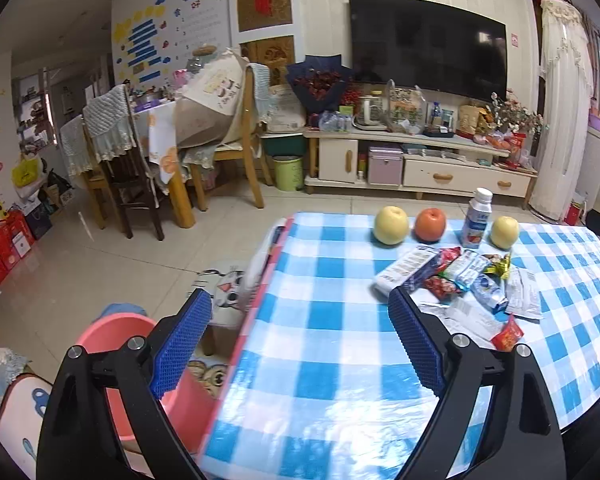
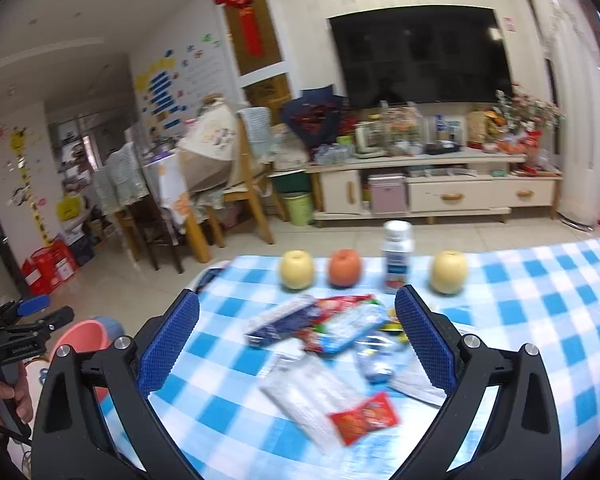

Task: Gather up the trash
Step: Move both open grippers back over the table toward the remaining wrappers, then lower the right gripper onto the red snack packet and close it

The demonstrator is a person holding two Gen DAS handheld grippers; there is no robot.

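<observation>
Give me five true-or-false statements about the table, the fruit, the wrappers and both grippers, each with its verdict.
1. The left gripper is open and holds nothing. True.
2. The right gripper is shut on the red wrapper. False: its jaws stand wide, and the wrapper lies on the table between them, untouched.
3. The orange fruit sits between a yellow fruit and the white bottle. True.
4. The white bottle lies on its side. False: it stands upright.
5. The pink bin stands on the checked tablecloth. False: it is below the table's edge, off to the left.
</observation>
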